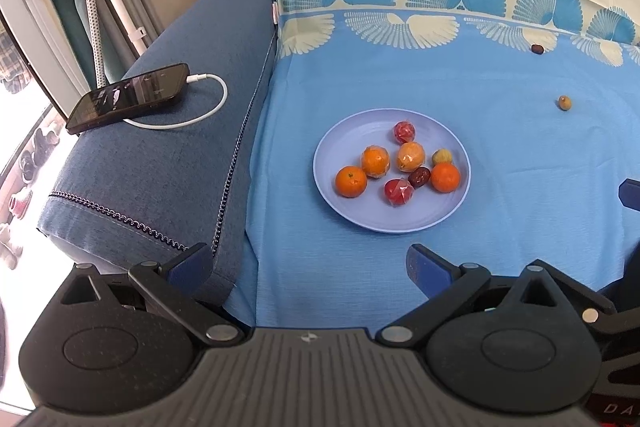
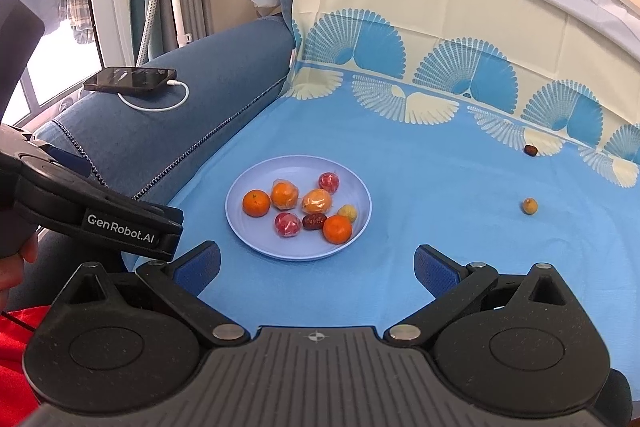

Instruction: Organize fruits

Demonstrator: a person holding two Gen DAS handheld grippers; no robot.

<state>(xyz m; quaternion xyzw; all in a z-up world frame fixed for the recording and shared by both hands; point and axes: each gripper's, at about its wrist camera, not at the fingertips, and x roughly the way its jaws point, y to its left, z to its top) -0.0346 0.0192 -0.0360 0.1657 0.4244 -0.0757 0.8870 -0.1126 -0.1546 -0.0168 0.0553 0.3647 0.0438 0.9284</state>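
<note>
A pale blue plate (image 1: 352, 215) (image 2: 248, 227) rests on the blue cloth and holds several small fruits: oranges (image 1: 351, 181) (image 2: 256, 203), red wrapped fruits (image 1: 399, 191) (image 2: 287, 224), a dark date (image 1: 419, 177) (image 2: 313, 221) and a small yellow-green fruit (image 1: 442, 157) (image 2: 347, 213). Off the plate, to its right, lie a small tan fruit (image 1: 564, 103) (image 2: 529, 206) and, farther back, a dark date (image 1: 537, 49) (image 2: 530, 149). My left gripper (image 1: 310, 265) is open, short of the plate. My right gripper (image 2: 318, 267) is open too, near the plate's front rim. Both hold nothing.
A black phone (image 1: 128, 97) (image 2: 130, 79) on a white charging cable (image 1: 208, 103) lies on the blue sofa arm (image 1: 160, 163) to the left. The patterned cloth runs up the backrest (image 2: 440, 27). The left gripper's body (image 2: 92, 215) shows in the right wrist view.
</note>
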